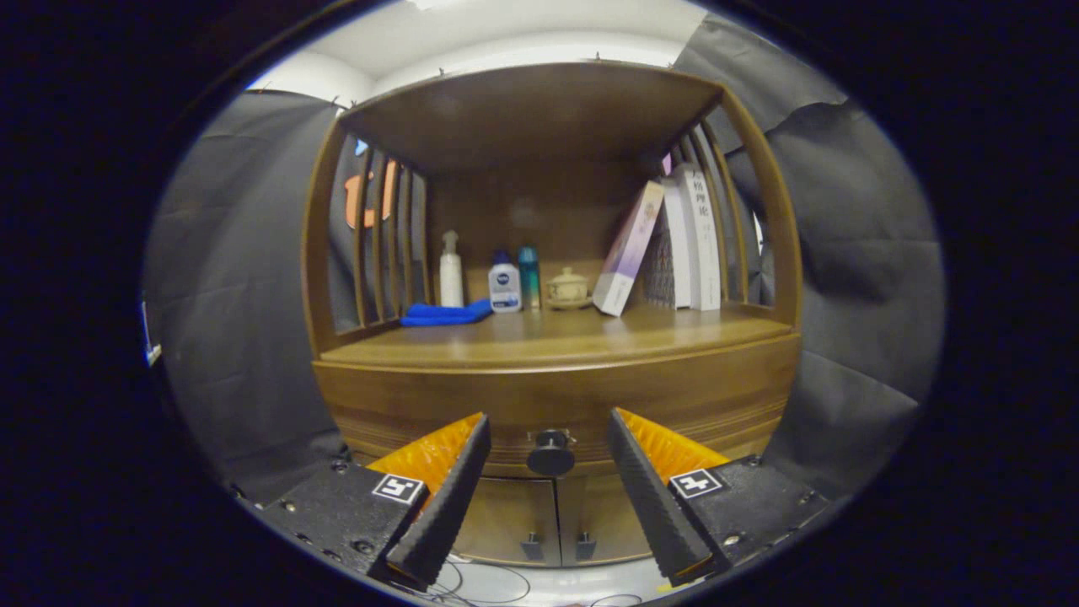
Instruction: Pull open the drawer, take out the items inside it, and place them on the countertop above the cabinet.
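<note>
A wooden cabinet stands ahead with its drawer front [556,405] closed below the countertop [556,341]. A round dark knob [550,456] sits at the middle of the drawer front, in line with the gap between my fingers and a little beyond their tips. My gripper [548,426] is open, with nothing between its fingers. What lies inside the drawer is hidden.
On the countertop, at the back, stand a white spray bottle [451,271], a folded blue cloth [447,314], a lotion bottle [504,287], a teal bottle [528,276], a lidded cup [567,287] and leaning books [674,240]. Two small doors [556,527] sit below the drawer. Cables lie on the floor.
</note>
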